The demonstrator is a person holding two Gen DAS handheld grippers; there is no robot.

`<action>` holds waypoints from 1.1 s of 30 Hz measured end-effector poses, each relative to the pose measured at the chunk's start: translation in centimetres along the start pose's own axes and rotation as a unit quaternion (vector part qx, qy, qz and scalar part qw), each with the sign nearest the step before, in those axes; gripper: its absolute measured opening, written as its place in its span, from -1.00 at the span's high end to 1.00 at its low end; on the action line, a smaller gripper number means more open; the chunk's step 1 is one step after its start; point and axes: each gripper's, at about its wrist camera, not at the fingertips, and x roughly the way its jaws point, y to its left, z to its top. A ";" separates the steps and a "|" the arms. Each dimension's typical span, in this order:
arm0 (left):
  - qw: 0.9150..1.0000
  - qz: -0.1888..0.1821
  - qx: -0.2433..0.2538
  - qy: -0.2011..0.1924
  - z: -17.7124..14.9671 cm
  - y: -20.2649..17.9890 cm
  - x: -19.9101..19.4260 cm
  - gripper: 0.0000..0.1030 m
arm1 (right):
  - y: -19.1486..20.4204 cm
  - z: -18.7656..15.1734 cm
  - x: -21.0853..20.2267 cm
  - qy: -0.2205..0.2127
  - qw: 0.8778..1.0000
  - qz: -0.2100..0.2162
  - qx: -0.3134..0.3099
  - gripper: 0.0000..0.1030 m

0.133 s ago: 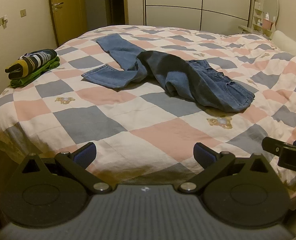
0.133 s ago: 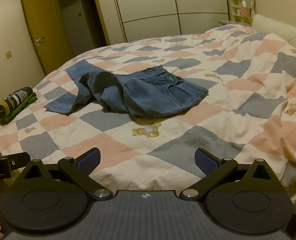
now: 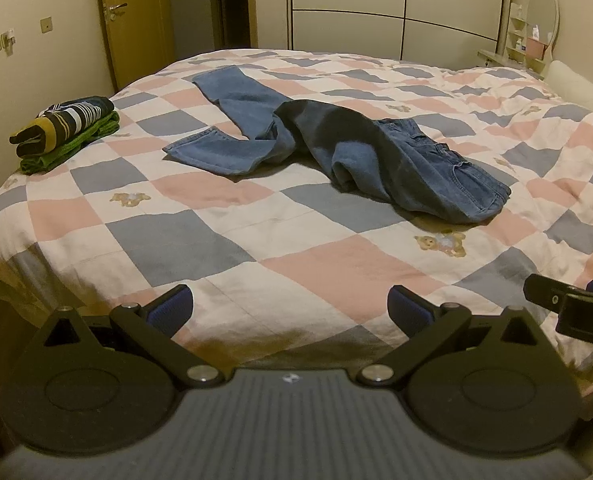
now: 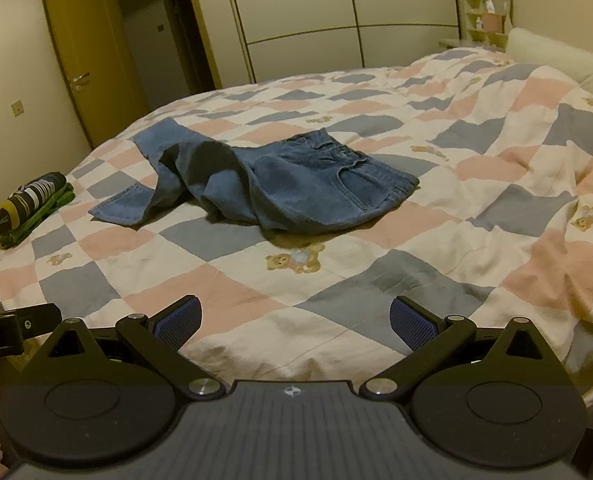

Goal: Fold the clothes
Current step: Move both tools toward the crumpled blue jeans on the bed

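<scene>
A pair of blue jeans (image 3: 336,152) lies crumpled in the middle of the bed, legs sprawled to the left, waistband to the right; it also shows in the right wrist view (image 4: 280,184). My left gripper (image 3: 290,310) is open and empty, held above the bed's near edge, well short of the jeans. My right gripper (image 4: 296,318) is open and empty, also at the near edge. The right gripper's side shows at the left wrist view's right edge (image 3: 576,312).
The bed has a pink, grey and white checkered quilt (image 3: 176,240). A stack of folded clothes (image 3: 68,128) sits at the bed's left edge, also in the right wrist view (image 4: 32,204). A door (image 3: 132,20), wardrobe (image 3: 376,8) and a vanity shelf (image 3: 532,40) stand behind.
</scene>
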 end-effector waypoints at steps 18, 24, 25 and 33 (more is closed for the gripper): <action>0.999 -0.012 -0.030 0.010 -0.4 1.4 0.9 -0.99 | 0.5 0.3 0.6 0.003 1.000 -0.002 -0.007 -1.00; 0.999 -0.008 -0.033 0.012 -0.5 1.9 1.0 -0.99 | 0.9 0.4 1.0 0.007 1.000 0.000 -0.013 -1.00; 0.999 -0.008 -0.033 0.012 -0.5 1.9 1.0 -0.99 | 1.0 0.4 1.1 0.008 1.000 0.000 -0.014 -1.00; 0.999 -0.012 -0.040 0.025 -0.5 2.5 1.8 -0.99 | 1.6 0.9 1.1 -0.005 1.000 -0.005 -0.022 -1.00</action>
